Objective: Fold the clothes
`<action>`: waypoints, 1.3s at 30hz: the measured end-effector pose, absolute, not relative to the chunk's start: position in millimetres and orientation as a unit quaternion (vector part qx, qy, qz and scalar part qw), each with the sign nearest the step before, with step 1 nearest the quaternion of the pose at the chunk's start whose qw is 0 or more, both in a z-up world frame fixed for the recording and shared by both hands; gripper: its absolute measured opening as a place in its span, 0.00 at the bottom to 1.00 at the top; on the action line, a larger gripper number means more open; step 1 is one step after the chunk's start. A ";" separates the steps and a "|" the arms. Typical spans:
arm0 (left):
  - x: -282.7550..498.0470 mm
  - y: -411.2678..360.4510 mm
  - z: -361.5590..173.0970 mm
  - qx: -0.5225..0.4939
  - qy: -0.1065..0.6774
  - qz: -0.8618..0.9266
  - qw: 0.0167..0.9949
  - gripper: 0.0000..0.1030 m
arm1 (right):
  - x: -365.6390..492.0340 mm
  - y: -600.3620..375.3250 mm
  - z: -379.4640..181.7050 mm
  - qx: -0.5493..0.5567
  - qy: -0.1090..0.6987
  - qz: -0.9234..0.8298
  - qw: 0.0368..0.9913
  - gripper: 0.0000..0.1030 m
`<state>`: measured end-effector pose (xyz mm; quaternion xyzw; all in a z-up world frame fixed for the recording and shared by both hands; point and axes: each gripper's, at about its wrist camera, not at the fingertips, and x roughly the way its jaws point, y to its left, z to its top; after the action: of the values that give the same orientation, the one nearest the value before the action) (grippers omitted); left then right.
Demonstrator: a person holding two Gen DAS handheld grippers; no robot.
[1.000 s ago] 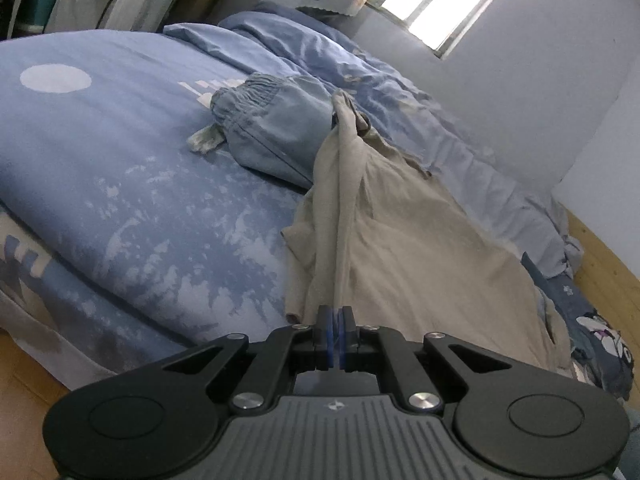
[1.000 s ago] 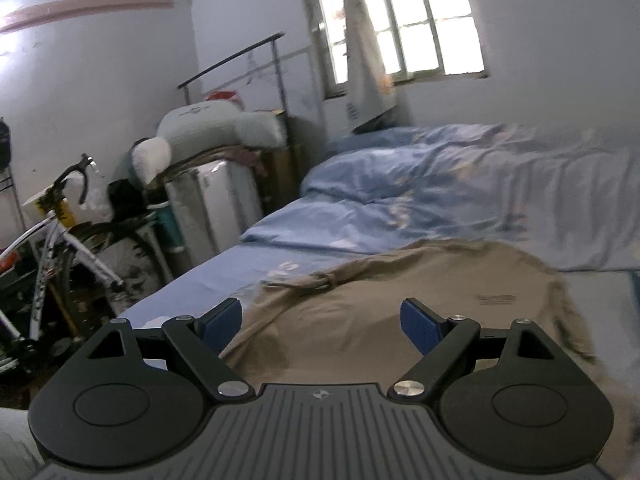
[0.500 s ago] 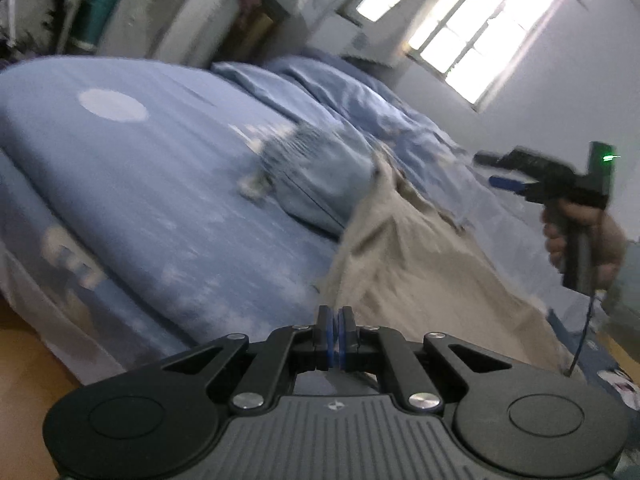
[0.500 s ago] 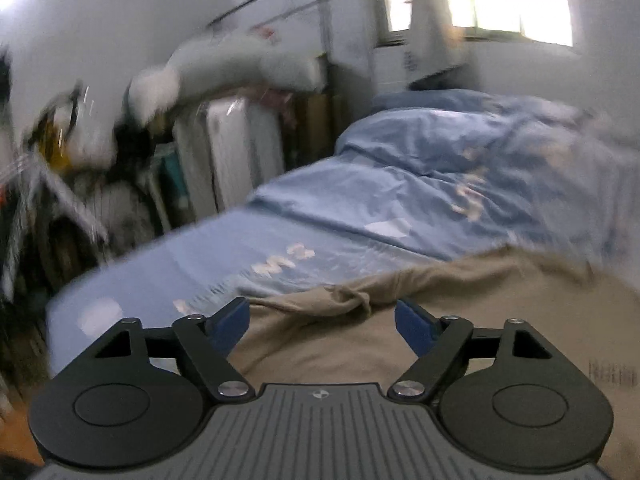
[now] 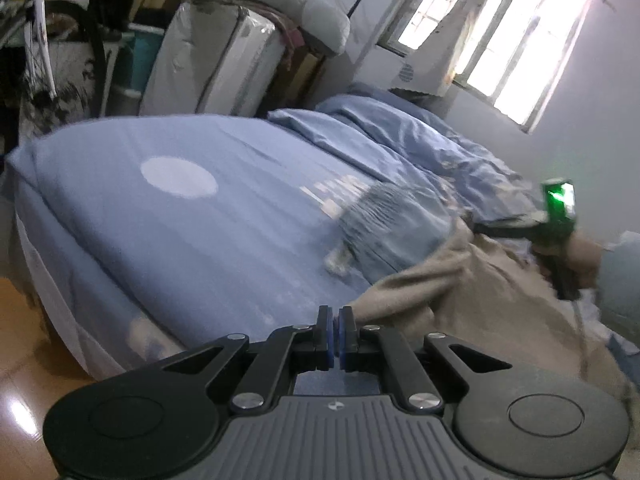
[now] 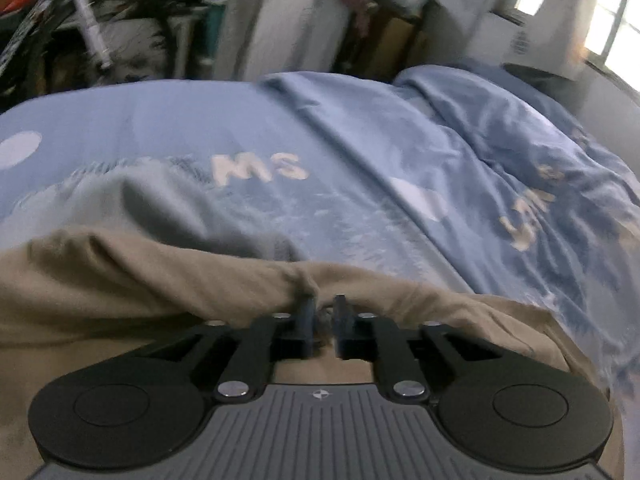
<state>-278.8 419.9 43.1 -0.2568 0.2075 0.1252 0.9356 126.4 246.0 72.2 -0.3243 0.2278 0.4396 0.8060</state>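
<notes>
Plainly, the two wrist views split the scene between them. From the left wrist, the left gripper (image 5: 335,334) has its blue pads pressed together, and an edge of the tan garment (image 5: 472,300) runs right up to the tips; whether any cloth sits between the pads cannot be told from this view. The garment spreads away to the right across the blue bed sheet (image 5: 200,240), and beyond it lies a blurred pair of light blue shorts (image 5: 396,228) on the bed. Only this view shows the right gripper (image 5: 480,227) from outside: a dark tool with a green light on top, held in the person's right hand (image 5: 576,256), its nose reaching toward the far edge of the tan cloth. A rumpled blue duvet (image 5: 420,148) lies beneath the bright window (image 5: 524,56).

From the right wrist, what the other camera cannot give is the grip itself. The right gripper (image 6: 323,320) has just been closing, and its dark fingers now pinch a bunched ridge of the tan garment (image 6: 160,280), the fabric puckering between the tips. The cloth fills the near part of the frame on both sides of the gripper, lying over the bed sheet (image 6: 340,200) with its pale printed letters. Behind the bed this view shows clutter: a wrapped white appliance (image 6: 280,20) and, at the left edge, a blurred bicycle frame (image 6: 86,12).
</notes>
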 end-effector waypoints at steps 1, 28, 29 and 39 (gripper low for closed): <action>-275.4 426.3 46.7 -0.249 0.204 0.134 0.937 0.00 | 121.3 240.6 73.7 -0.328 0.215 0.448 0.804 0.06; -329.7 375.3 31.5 -0.172 0.197 0.150 0.953 0.39 | 32.4 75.5 76.7 -0.298 0.221 0.436 0.820 0.06; -330.3 376.3 31.8 -0.168 0.196 0.154 0.954 0.40 | 26.0 75.6 78.6 -0.293 0.219 0.440 0.820 0.06; -311.0 354.9 17.8 -0.037 0.233 0.155 0.959 0.47 | -17.8 77.0 92.5 -0.268 0.210 0.467 0.816 0.07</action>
<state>-311.0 354.9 17.8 -0.0365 0.2332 0.1553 0.9592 -17.8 77.0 92.5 -0.2678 0.2099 0.4674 0.8159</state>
